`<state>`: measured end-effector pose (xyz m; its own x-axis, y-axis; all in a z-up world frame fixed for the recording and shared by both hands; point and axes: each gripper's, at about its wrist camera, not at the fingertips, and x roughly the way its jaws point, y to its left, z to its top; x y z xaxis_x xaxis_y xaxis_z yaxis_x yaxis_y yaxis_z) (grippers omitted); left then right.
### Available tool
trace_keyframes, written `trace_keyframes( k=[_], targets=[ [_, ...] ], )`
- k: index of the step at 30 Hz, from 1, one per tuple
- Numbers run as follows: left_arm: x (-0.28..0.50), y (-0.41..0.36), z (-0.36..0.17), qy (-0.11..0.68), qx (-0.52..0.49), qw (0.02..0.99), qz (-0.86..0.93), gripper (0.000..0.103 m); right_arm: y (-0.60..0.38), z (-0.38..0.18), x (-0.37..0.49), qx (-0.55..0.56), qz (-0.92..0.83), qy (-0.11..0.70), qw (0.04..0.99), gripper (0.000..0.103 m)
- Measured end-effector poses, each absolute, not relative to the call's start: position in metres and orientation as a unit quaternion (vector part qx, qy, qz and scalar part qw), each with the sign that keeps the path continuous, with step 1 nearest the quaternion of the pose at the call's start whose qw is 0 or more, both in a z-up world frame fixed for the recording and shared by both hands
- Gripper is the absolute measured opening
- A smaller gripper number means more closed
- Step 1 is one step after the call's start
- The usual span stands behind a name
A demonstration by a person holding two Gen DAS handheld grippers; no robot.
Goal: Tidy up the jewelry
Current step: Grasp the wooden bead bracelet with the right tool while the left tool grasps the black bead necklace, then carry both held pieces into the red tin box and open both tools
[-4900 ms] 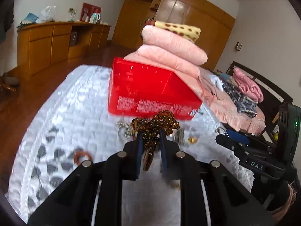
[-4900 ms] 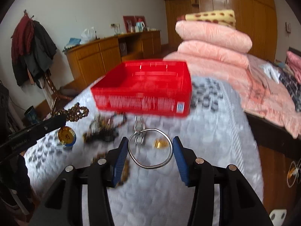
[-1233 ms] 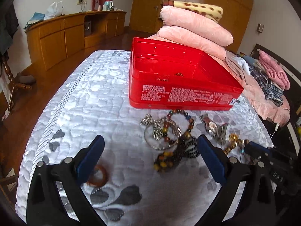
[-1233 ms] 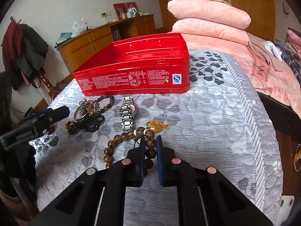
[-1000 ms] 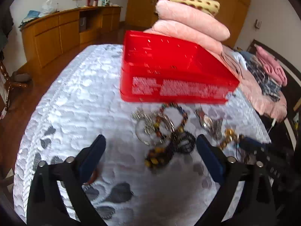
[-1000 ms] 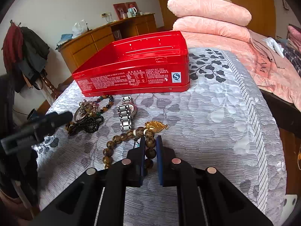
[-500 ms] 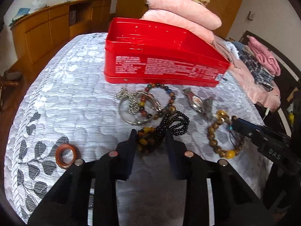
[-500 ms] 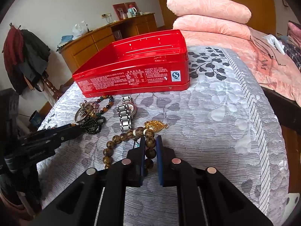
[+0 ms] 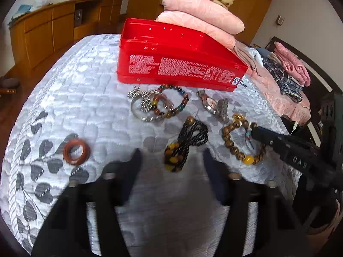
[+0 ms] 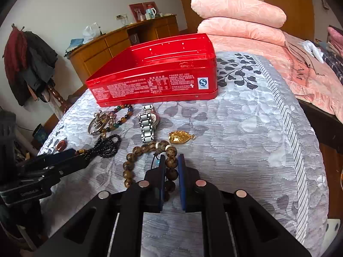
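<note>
An open red tin box (image 9: pixel 175 64) stands on the bed's grey quilt (image 9: pixel 85 98); it also shows in the right wrist view (image 10: pixel 154 77). Jewelry lies in front of it. My left gripper (image 9: pixel 171 160) is open, with its fingers either side of a black bead string with amber beads (image 9: pixel 188 141). My right gripper (image 10: pixel 171 162) is shut on a brown wooden bead bracelet (image 10: pixel 148 147), which rests on the quilt and also shows in the left wrist view (image 9: pixel 235 145).
A silver bangle with a multicoloured bead bracelet (image 9: pixel 158 105), a wristwatch (image 10: pixel 148 124), a gold pendant (image 10: pixel 181 137) and a brown ring (image 9: pixel 76 152) lie on the quilt. Pink folded blankets (image 10: pixel 238 19) are stacked behind the box. A wooden sideboard (image 9: pixel 53 32) lines the wall.
My left gripper's fingers have opened wider around the black bead string and blur with motion. My right gripper stays shut on the brown bracelet in the same spot.
</note>
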<state>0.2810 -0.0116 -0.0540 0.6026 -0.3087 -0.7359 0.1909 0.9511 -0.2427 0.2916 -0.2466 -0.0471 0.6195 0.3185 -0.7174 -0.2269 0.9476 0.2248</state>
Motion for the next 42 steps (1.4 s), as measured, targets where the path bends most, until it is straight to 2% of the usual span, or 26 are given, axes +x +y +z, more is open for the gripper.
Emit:
trace_keyframes(
  k=[2, 5, 6, 8, 10, 11, 15, 17, 19, 24, 42],
  targets=[
    [0.286, -0.017, -0.053, 0.421, -0.054, 0.895, -0.138, 0.064, -0.246, -0.048, 0.29, 0.056, 0.152, 0.411, 0.897, 0.011],
    [0.293, -0.026, -0.055, 0.425, -0.041, 0.891, -0.154, 0.055, -0.248, -0.05, 0.289, 0.06, 0.152, 0.415, 0.895, 0.011],
    [0.295, -0.03, -0.057, 0.428, -0.039, 0.888, -0.162, 0.045, -0.249, -0.05, 0.289, 0.061, 0.153, 0.416, 0.894, 0.011],
    [0.296, -0.035, -0.06, 0.428, -0.033, 0.887, -0.167, 0.041, -0.249, -0.053, 0.29, 0.061, 0.153, 0.421, 0.892, 0.011],
    [0.296, -0.037, -0.061, 0.429, -0.032, 0.886, -0.173, 0.023, -0.249, -0.056, 0.292, 0.063, 0.154, 0.428, 0.889, 0.012],
    [0.296, -0.036, -0.061, 0.428, -0.034, 0.887, -0.171, 0.021, -0.249, -0.057, 0.293, 0.063, 0.154, 0.43, 0.887, 0.012],
    [0.293, -0.035, -0.062, 0.426, -0.04, 0.888, -0.17, 0.02, -0.246, -0.058, 0.294, 0.055, 0.159, 0.432, 0.886, 0.017],
    [0.292, -0.038, -0.062, 0.424, -0.035, 0.89, -0.165, 0.02, -0.245, -0.058, 0.294, 0.051, 0.157, 0.432, 0.886, 0.017],
    [0.291, -0.038, -0.062, 0.423, -0.037, 0.89, -0.163, 0.02, -0.245, -0.058, 0.293, 0.052, 0.155, 0.432, 0.887, 0.011],
    [0.288, -0.035, -0.059, 0.421, -0.051, 0.891, -0.161, 0.016, -0.243, -0.052, 0.289, 0.044, 0.154, 0.422, 0.892, 0.011],
    [0.288, -0.023, 0.005, 0.349, -0.061, 0.919, -0.173, 0.016, -0.237, 0.039, 0.293, -0.01, 0.169, 0.329, 0.929, 0.011]
  ],
)
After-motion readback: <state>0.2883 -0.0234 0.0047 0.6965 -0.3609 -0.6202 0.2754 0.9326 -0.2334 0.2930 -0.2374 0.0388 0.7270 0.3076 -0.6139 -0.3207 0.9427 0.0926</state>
